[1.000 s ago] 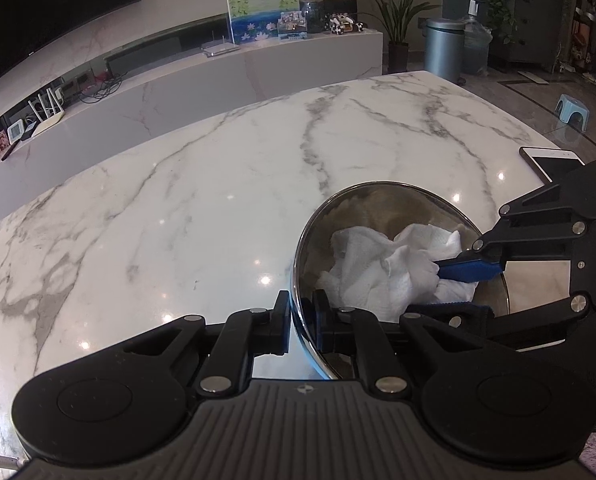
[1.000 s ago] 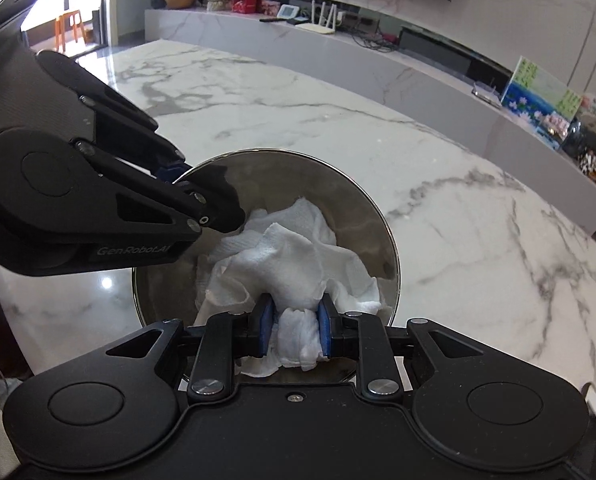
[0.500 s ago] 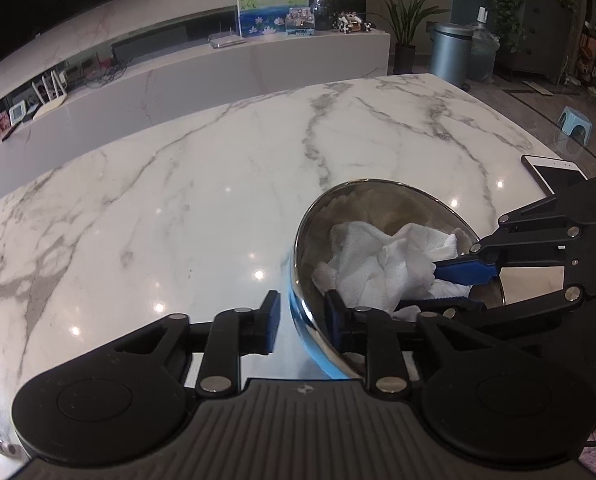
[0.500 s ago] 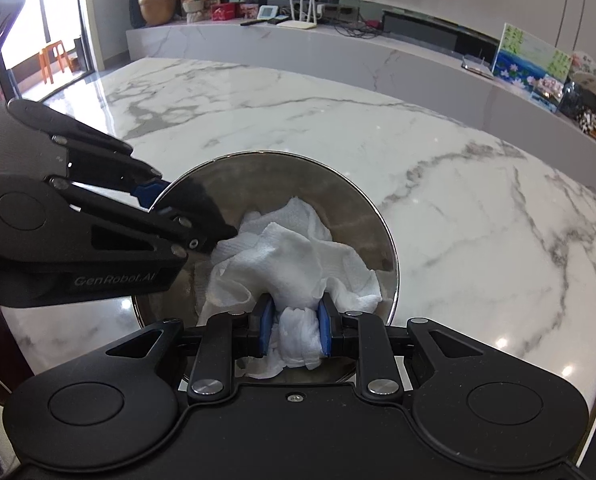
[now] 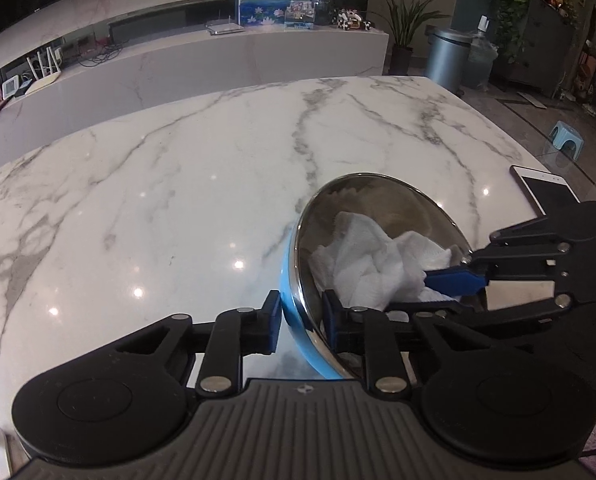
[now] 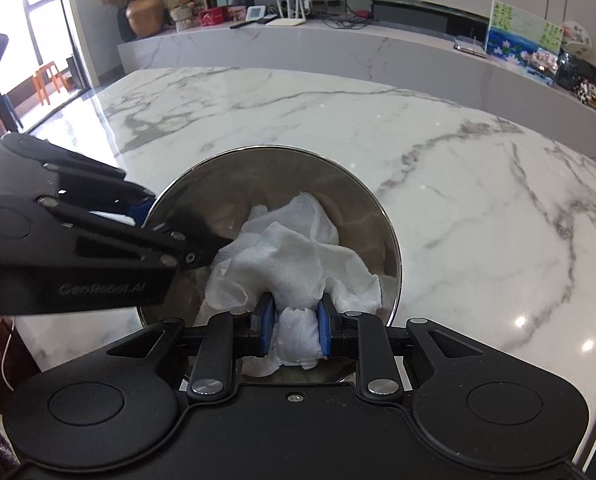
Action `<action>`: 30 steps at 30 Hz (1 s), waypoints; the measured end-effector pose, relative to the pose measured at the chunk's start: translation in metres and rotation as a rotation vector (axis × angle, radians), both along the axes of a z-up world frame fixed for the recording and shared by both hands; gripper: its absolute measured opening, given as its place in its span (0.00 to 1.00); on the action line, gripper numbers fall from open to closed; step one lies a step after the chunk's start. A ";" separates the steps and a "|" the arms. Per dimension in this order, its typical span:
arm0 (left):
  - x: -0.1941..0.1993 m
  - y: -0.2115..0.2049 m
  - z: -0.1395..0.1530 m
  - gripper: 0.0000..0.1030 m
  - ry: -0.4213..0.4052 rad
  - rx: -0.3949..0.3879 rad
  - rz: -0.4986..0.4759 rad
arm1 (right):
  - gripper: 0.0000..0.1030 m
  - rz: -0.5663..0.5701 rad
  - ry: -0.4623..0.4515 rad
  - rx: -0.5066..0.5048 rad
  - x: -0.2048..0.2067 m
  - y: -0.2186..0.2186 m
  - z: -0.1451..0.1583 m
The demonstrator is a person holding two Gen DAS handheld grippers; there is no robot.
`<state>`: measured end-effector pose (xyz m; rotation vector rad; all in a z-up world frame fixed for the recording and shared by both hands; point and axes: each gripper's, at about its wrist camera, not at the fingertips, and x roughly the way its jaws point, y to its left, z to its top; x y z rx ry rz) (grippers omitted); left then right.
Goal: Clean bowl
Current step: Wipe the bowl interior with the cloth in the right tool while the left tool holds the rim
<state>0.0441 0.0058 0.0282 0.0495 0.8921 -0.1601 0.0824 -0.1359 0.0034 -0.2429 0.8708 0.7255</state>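
A steel bowl with a blue outside stands tilted on the marble table. My left gripper straddles its near rim, one pad on the blue wall and one inside, and the jaws are closing on the rim. A crumpled white cloth lies inside the bowl. In the right wrist view my right gripper pinches a fold of the cloth over the bowl, its jaws closing tighter. The left gripper shows there at the bowl's left rim, and the right gripper reaches in from the right.
A phone lies near the table's right edge, just beyond the bowl. Off that edge, on the floor, stand a metal bin and a small blue stool. A long marble sideboard runs behind the table.
My left jaws opened off the bowl's rim, then came together on it again. The bowl now tips further, showing its blue outside. The right gripper kept the cloth and rolled a little.
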 end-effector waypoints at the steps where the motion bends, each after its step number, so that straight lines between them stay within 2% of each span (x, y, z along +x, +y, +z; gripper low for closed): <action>1: 0.000 -0.001 0.000 0.13 -0.005 0.011 -0.002 | 0.17 0.013 0.010 0.007 -0.001 0.000 0.001; 7: 0.001 -0.005 0.001 0.12 -0.018 0.023 -0.017 | 0.15 0.084 0.117 0.107 0.000 -0.004 0.007; 11: 0.000 -0.009 0.003 0.12 -0.034 0.039 -0.036 | 0.15 0.111 0.117 0.079 -0.003 0.002 0.007; 17: -0.002 -0.017 0.003 0.12 -0.055 0.082 -0.076 | 0.14 0.179 -0.025 -0.076 -0.020 0.018 0.009; 23: -0.003 -0.022 0.003 0.12 -0.066 0.109 -0.103 | 0.14 0.126 -0.164 -0.234 -0.028 0.020 0.008; 27: -0.004 -0.028 0.003 0.12 -0.082 0.144 -0.123 | 0.14 0.104 -0.211 -0.286 -0.029 0.021 0.008; 30: -0.003 -0.029 0.003 0.12 -0.082 0.141 -0.122 | 0.14 0.090 -0.191 -0.273 -0.026 0.020 0.007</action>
